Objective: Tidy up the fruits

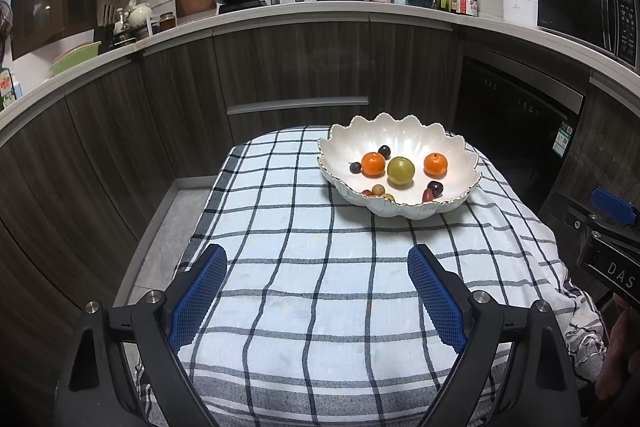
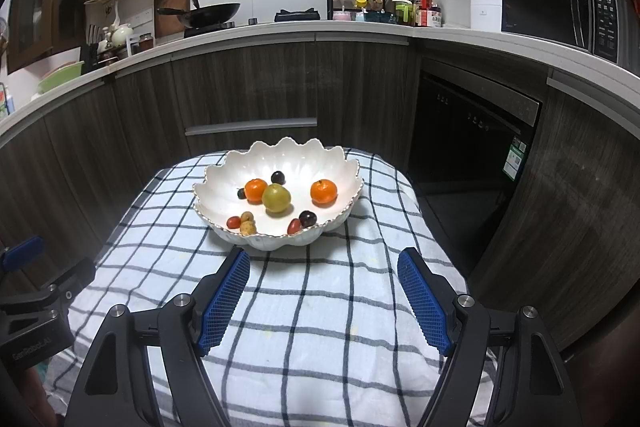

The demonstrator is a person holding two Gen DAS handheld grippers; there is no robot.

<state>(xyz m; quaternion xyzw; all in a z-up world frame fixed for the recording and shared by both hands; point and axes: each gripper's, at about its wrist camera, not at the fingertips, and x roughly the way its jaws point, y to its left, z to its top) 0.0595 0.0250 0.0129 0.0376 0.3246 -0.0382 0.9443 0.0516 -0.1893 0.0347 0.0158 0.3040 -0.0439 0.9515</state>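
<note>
Every fruit sits in the scalloped white bowl (image 2: 280, 163) at twelve o'clock on the checked cloth (image 2: 304, 307) — sorting looks finished or unstarted. Left gripper (image 1: 318, 291) and right gripper (image 2: 324, 295) hover released, fingers empty — any next reach goes forward into the bowl.

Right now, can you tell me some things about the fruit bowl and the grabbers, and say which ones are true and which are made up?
1. All the fruit sits inside the white bowl. True.
2. There are three oranges in the bowl. False: there are two, one orange on the left and another orange on the right.
3. A yellow-green round fruit lies between the two oranges. True.
4. The right gripper is squeezing a grape. False: it is open with only the checked cloth beneath it.
5. The left gripper is open and holds nothing. True.
6. The bowl stands on the kitchen counter. False: it stands on the checked cloth, in front of the counter.
</note>
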